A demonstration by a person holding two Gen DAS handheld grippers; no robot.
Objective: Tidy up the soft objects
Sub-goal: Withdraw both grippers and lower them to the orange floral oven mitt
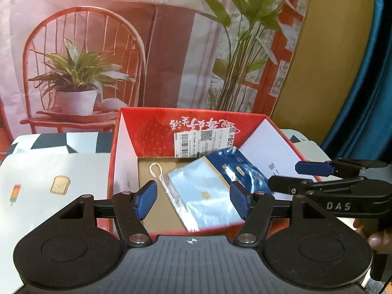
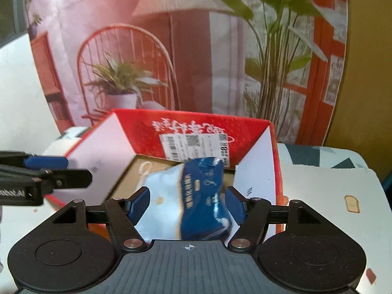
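A soft blue and pale-blue plastic pack point(image 1: 210, 191) lies inside the open red cardboard box point(image 1: 152, 132), leaning toward its right flap. My left gripper point(image 1: 193, 201) hovers over the box's near edge, open, with the pack below and beyond its blue pads point(image 1: 147, 201). In the right wrist view the same pack point(image 2: 201, 201) shows between the spread fingers of my right gripper point(image 2: 187, 203), which is open; the pads do not press on it. Each gripper shows in the other's view: the right gripper point(image 1: 294, 176) over the right flap, the left gripper point(image 2: 71, 170) at the left flap.
The box point(image 2: 147, 127) has white flaps folded outward and a shipping label point(image 1: 203, 142) on its back wall. A white string loop point(image 1: 155, 169) lies on its floor. A tablecloth with a toast print point(image 1: 60, 185) covers the table. A printed backdrop stands right behind the box.
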